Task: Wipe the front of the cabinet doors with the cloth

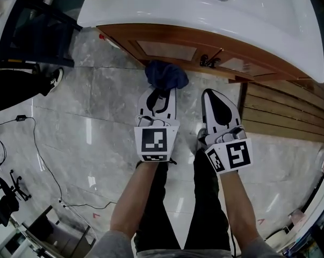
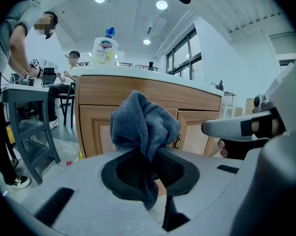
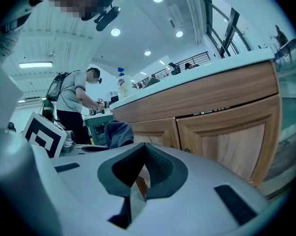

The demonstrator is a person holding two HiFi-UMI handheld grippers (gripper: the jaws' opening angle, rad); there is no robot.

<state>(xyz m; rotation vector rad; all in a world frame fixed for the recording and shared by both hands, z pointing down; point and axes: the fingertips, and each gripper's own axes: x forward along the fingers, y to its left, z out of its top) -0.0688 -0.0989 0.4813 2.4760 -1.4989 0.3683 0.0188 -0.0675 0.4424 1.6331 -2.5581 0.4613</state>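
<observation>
Gripping blue cloth (image 2: 145,122) in left tool (image 2: 148,151), near cabinet doors (image 3: 226,136) | right tool (image 3: 144,149) narrow, pads together, empty

I am pointing my right gripper (image 3: 139,176) up toward the wooden cabinet doors (image 3: 226,136). Its jaws are lying together and gripping nothing. The cloth (image 3: 117,132) is bunching up just to the left of them, near a marker cube (image 3: 42,134). A bottle (image 3: 121,85) is standing on the white countertop (image 3: 197,69) above the doors. A person (image 3: 74,107) is standing well behind, at the left.
</observation>
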